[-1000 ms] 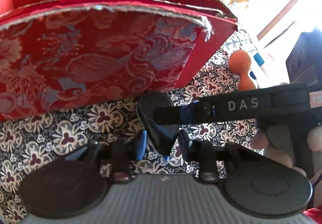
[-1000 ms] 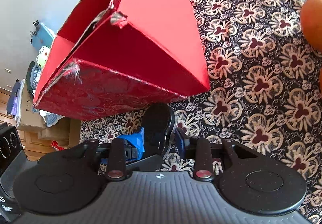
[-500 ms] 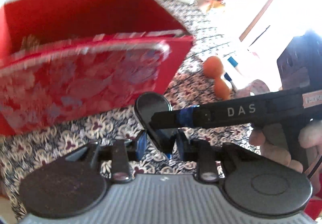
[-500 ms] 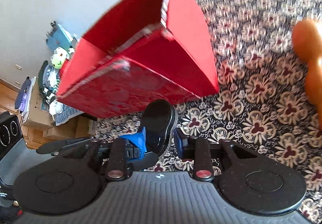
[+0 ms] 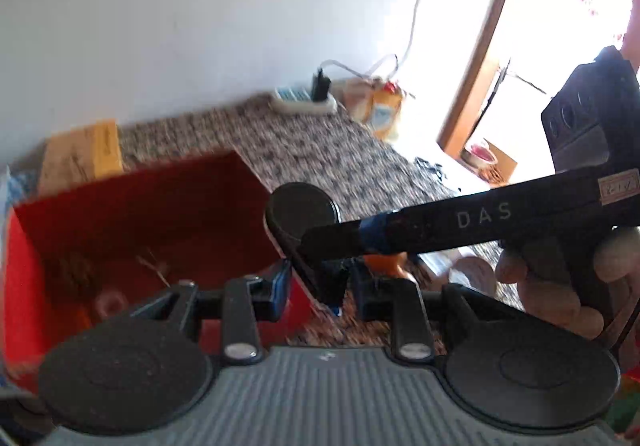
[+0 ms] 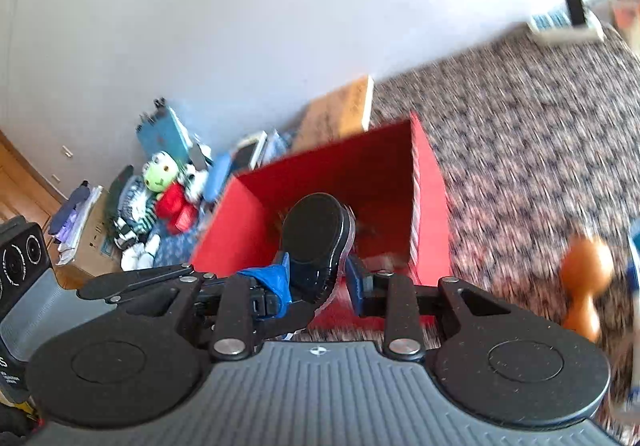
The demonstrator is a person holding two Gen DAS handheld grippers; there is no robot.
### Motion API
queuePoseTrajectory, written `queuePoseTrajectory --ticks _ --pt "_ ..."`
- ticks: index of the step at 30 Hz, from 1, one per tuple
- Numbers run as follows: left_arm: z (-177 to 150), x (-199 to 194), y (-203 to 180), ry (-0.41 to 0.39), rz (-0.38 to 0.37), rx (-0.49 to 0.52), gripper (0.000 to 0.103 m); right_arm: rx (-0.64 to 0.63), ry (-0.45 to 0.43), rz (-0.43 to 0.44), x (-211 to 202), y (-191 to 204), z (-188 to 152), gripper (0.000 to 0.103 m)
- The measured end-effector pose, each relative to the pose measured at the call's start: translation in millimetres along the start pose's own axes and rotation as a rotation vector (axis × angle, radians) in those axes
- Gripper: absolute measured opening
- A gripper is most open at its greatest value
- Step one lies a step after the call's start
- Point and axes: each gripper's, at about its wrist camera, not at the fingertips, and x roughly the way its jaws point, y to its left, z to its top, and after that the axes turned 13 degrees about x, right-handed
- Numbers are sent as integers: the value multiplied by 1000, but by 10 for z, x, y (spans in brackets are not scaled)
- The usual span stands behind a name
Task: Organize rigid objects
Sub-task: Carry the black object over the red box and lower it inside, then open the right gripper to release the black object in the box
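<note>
You have both tools on one thing: a glossy black oval object (image 5: 300, 211), held up in the air in front of the open red box (image 5: 140, 205). Your left gripper (image 5: 320, 288) is clamped on its lower end, the blue pads pressing in from either side; those jaws have just been closing a little, with the object between them. Your right gripper (image 6: 316, 282) grips the same object crosswise. In the left wrist view one of its long black fingers reaches in from the right and lies against the object's face, and your hand (image 5: 552, 286) shows around the handle behind it. In the right wrist view the object stands between the right tool's blue pads, tight against the left pad and at least just beside the right one, so read it as gripped.

The red box stands open-topped on the dark flowered cloth (image 6: 540, 125), below and beyond the object. A few small things lie on its floor, too dim and blurred to name. An orange gourd-shaped piece (image 6: 586, 286) lies on the cloth to the right of the box, well apart from it. Behind the box a flat yellow-brown carton (image 6: 340, 113) leans near the wall, and a white power strip (image 5: 304, 101) sits at the far edge of the cloth. A green-faced plush toy (image 6: 160, 173) lies among clutter off to the left
</note>
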Motion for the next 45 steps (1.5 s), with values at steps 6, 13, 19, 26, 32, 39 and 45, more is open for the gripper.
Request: queuePoseTrajectory --ticks 6,13,19,26,32,39,45 --pt "241 87 418 3 79 -18 26 -71 27 15 457 244 335 13" --pt "177 437 951 102 134 -85 26 -118 148 -21 1117 351 484 13" --pt "-62 744 1255 211 169 -146 25 -142 270 -74 1642 315 442 13" --pt "-220 1016 1437 319 194 -187 25 -165 363 -127 2024 297 364 14" --pt "-291 1122 1489 373 209 -198 23 -162 403 -137 2132 271 363 14" --pt "-288 1170 1499 403 218 -207 24 -127 416 -131 2151 226 361 15" --pt "-282 1160 1502 394 229 -214 24 -82 347 -121 2080 169 403 15"
